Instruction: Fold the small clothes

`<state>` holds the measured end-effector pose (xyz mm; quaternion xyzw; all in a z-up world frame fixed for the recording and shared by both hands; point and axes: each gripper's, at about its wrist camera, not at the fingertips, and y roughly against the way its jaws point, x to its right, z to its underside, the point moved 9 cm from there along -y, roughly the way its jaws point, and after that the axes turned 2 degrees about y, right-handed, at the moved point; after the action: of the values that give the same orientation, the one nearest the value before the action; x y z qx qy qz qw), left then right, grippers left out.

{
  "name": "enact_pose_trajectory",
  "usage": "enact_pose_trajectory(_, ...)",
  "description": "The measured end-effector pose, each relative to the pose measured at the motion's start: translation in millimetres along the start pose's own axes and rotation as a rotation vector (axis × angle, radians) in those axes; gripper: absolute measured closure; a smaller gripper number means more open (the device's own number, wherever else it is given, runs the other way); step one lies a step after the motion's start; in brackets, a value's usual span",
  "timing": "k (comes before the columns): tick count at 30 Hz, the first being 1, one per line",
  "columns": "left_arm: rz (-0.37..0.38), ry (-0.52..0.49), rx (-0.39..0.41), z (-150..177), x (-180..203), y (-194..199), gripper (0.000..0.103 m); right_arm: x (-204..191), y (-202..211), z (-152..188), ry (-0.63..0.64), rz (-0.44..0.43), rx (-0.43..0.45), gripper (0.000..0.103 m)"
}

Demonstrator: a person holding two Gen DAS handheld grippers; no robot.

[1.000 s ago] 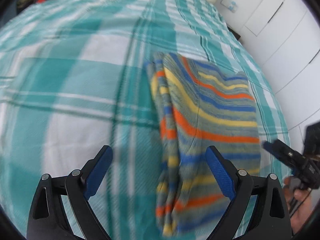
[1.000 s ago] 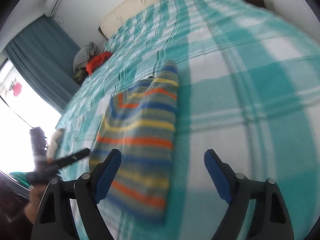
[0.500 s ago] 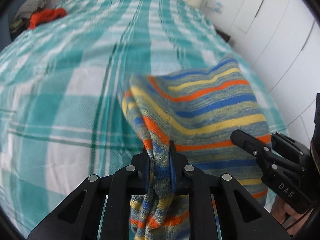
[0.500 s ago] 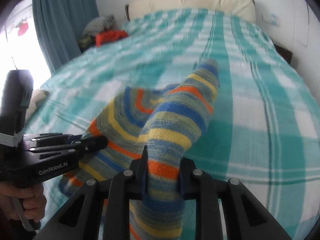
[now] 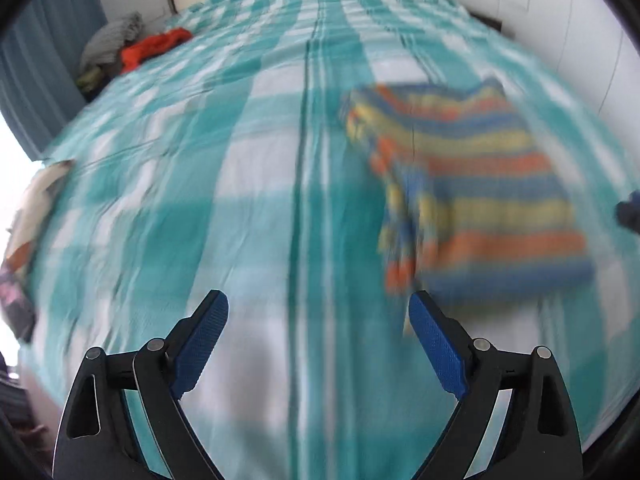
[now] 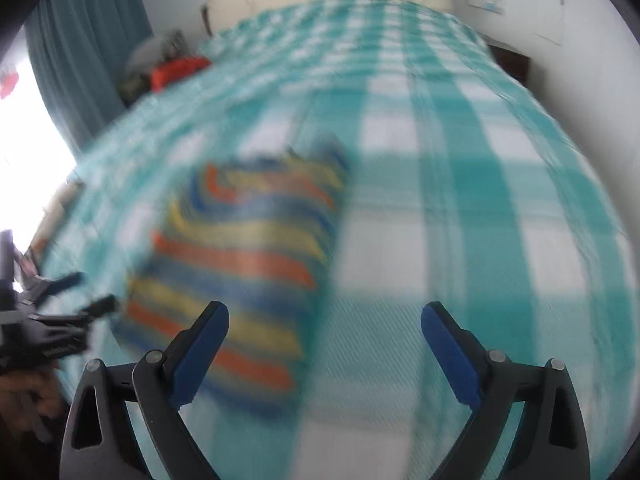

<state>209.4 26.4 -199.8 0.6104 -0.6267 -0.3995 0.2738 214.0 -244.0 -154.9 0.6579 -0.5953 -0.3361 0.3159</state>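
In your left wrist view, your left tongs [image 5: 318, 328] have let go: half a second ago their blue pads were pinched on the striped knit garment [image 5: 472, 196], and now they stand wide apart with nothing between them. The garment lies flat on the teal checked bedspread [image 5: 240, 184], ahead of the tongs and off to their right, clear of both pads. The picture is motion-blurred.

In your right wrist view, your right tongs [image 6: 324, 328] have also released the cloth they were clamping and are spread wide, empty. The garment [image 6: 244, 256] lies ahead and to the left, its near edge just behind the left pad. Your left tongs [image 6: 86, 294] show beyond it, at the far left.
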Motion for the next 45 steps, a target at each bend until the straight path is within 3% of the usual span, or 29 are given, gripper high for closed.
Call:
enact_pose_trajectory(4, -0.092, -0.021, 0.071, 20, -3, 44, 0.003, 3, 29, 46, 0.039, 0.086, -0.028, 0.007)
enact_pose_trajectory(9, -0.171, 0.010, 0.144, 9, -7, 99, 0.001, -21, 79, 62, 0.047, 0.098, 0.014, 0.007)
enact_pose_trajectory(14, -0.044, 0.088, 0.118, 4, -7, 127, 0.001, -39, 125, 60, 0.047, 0.126, 0.059, 0.007)
enact_pose_trajectory(25, -0.034, 0.091, 0.111, 9, 0, 151, 0.001, -60, 167, 46, 0.095, 0.175, 0.101, 0.007)
enact_pose_trajectory(38, -0.031, 0.065, 0.115, 9, 6, 161, 0.000, -63, 172, 45, 0.107, 0.197, 0.093, 0.007)
enact_pose_trajectory(42, 0.024, 0.087, 0.107, 4, 6, 170, 0.000, -64, 174, 44, 0.112, 0.188, 0.094, 0.007)
enact_pose_trajectory(45, 0.022, 0.087, 0.128, -1, 5, 180, 0.000, -65, 175, 42, 0.117, 0.190, 0.094, 0.007)
